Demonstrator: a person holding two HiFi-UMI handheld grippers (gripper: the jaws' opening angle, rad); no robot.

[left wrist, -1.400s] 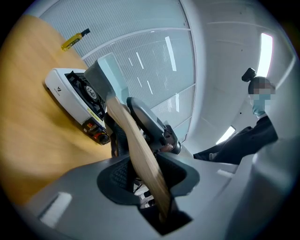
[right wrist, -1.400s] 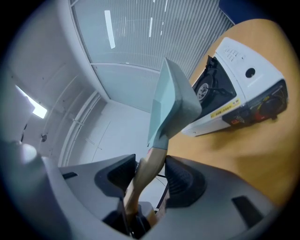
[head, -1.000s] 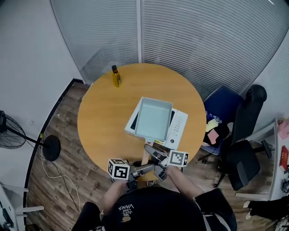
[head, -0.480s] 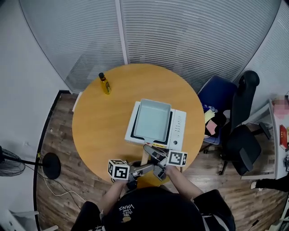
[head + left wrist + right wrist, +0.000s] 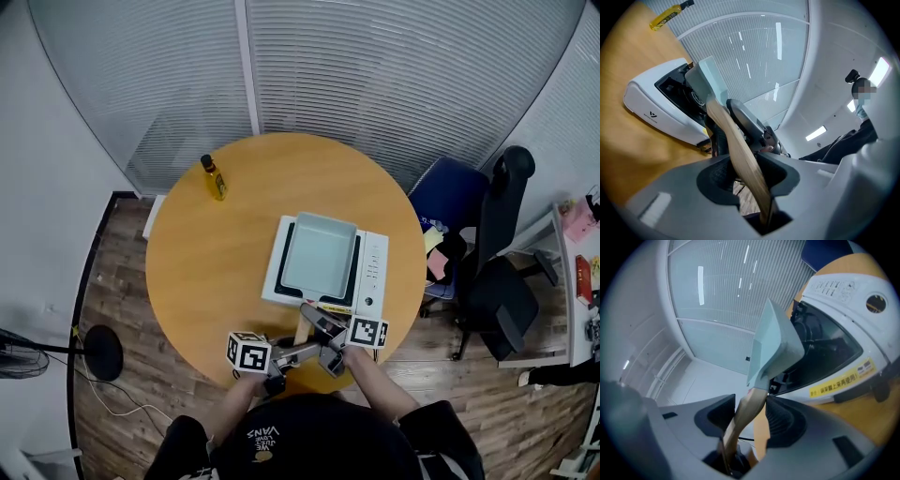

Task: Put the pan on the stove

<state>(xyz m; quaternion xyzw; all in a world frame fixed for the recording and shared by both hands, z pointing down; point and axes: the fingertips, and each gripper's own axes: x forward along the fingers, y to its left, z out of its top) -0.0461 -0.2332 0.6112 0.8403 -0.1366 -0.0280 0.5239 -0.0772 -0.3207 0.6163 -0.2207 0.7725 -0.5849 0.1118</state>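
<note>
The pale blue-grey rectangular pan [image 5: 319, 255] sits on the black top of the white stove [image 5: 373, 267], on the round wooden table [image 5: 216, 272]. Its wooden handle [image 5: 302, 328] sticks out over the table's near edge. My left gripper [image 5: 302, 351] reaches in from the left and is shut on that handle. My right gripper [image 5: 314, 319] comes from the right and is shut on it too. The left gripper view shows the handle [image 5: 740, 159] running up between the pads to the pan [image 5: 710, 77]. In the right gripper view the handle [image 5: 745, 413] meets the pan [image 5: 776, 345] just past the pads.
A yellow oil bottle [image 5: 215, 178] stands at the table's far left edge. A black office chair [image 5: 497, 281] and a blue seat stand to the right of the table. A fan's base [image 5: 98, 349] rests on the floor at the left. Glass walls curve behind.
The pan has come down from a skewed position above the stove to lie squarely on the cooktop. Both grippers keep their hold on the handle. The head view has shifted.
</note>
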